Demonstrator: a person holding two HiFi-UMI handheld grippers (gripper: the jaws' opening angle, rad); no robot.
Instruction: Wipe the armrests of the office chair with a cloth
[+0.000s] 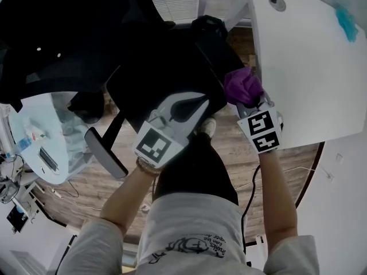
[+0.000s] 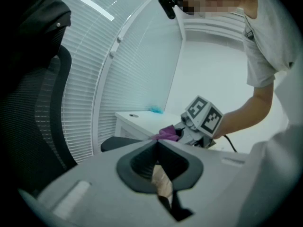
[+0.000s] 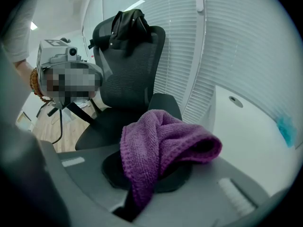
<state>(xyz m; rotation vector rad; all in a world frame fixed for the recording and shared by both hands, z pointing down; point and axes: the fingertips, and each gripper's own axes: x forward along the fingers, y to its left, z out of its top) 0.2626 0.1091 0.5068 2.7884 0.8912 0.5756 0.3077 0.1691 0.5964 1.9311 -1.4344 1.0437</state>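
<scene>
Purple cloth [image 3: 161,143] is bunched in the right gripper [image 1: 251,99], whose jaws are clamped on it so that a thick fold spills over the dark pads and one end hangs down between them. The cloth sits at the near end of the office chair [image 3: 128,74]'s desk-side armrest [image 3: 163,105], just above the pad, though no view settles whether the two touch. The left gripper [image 2: 157,150] hovers over the front edge of the chair's seat. Its jaws are pressed together with nothing between them, and only a sliver of wooden floor [image 1: 229,153] shows through the gap below. The chair's other armrest [image 1: 106,152], a long dark pad, juts out on the side away from the desk, well apart from both grippers. A black jacket [image 3: 125,22] is draped over the top of the chair's mesh backrest. A white desk [image 1: 304,73] stands just beside the chair on the cloth side, its edge close to the right gripper. A small teal object [image 1: 347,22] lies on the desk's far part, well away from the chair. White slatted blinds [image 2: 137,56] run behind the chair.
</scene>
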